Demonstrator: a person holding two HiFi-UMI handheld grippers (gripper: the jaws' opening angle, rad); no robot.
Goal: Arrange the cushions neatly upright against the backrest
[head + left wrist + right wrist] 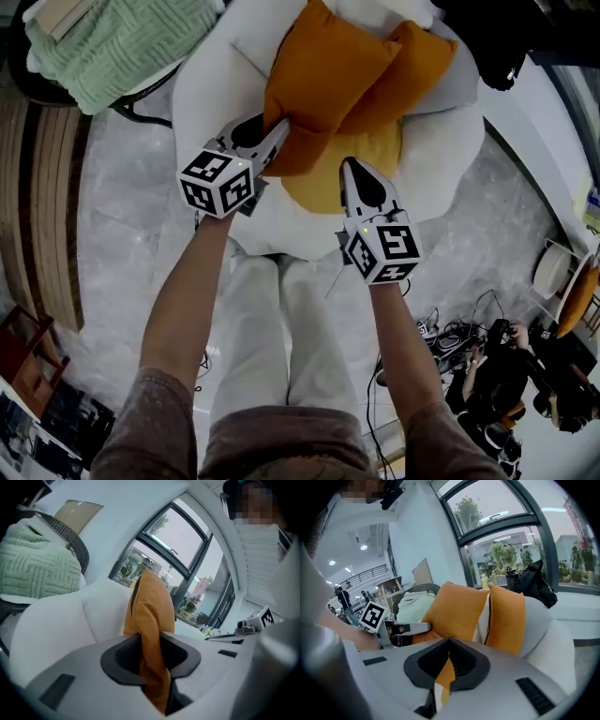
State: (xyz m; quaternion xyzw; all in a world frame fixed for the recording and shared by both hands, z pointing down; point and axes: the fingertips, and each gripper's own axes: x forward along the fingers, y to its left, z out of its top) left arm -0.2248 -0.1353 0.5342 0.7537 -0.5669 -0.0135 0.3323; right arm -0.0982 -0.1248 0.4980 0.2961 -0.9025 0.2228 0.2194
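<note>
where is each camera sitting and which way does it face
Head view: on the person's head, looking steeply down at the white armchair; forearms, legs, left tool and right tool show.
Left gripper view: rides the left tool, facing the windows; its jaws pinch an orange cushion.
Right gripper view: rides the right tool, facing the backrest; its jaws pinch the flat cushion.
Shared: right gripper view and head view both show the left tool.

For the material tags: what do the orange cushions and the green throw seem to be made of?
Orange cushions: likely matte woven fabric over soft fill; they dent and crease. Green throw: probably knitted yarn, matte; raised basket-weave ribs show.
</note>
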